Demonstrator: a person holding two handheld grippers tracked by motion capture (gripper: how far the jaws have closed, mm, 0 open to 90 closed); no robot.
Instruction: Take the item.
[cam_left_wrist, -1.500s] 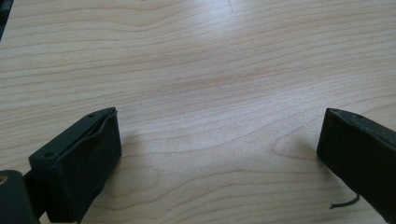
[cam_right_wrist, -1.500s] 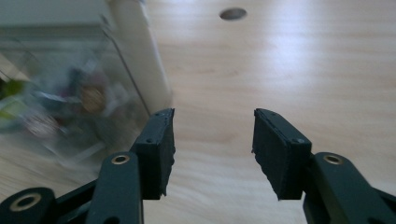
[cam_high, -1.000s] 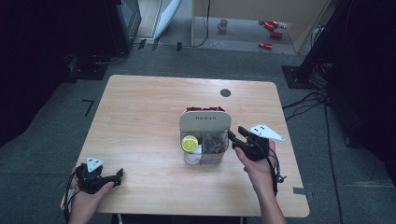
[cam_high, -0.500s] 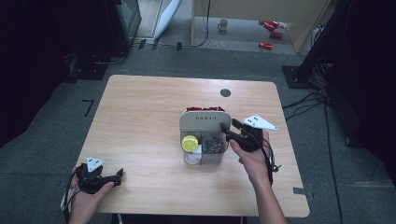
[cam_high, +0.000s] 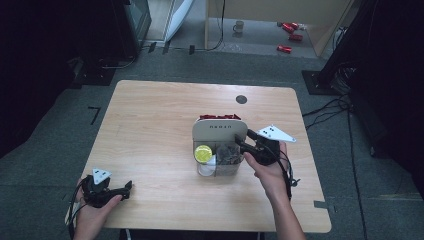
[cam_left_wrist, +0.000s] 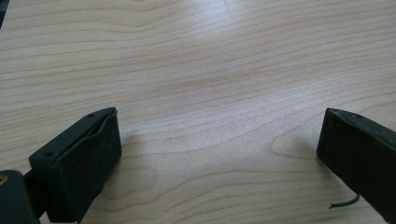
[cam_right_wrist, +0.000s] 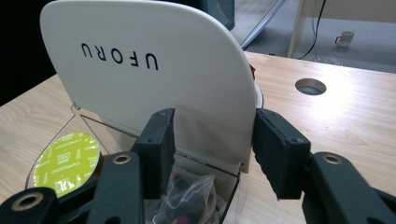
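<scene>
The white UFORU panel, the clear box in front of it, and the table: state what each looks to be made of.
White UFORU panel: likely matte plastic, smooth and even, with rounded corners and printed letters. Clear box: probably acrylic or similar clear plastic; its contents show through and its edges glint. Table: wood or wood-look laminate, pale with flowing grain lines and a soft sheen.
</scene>
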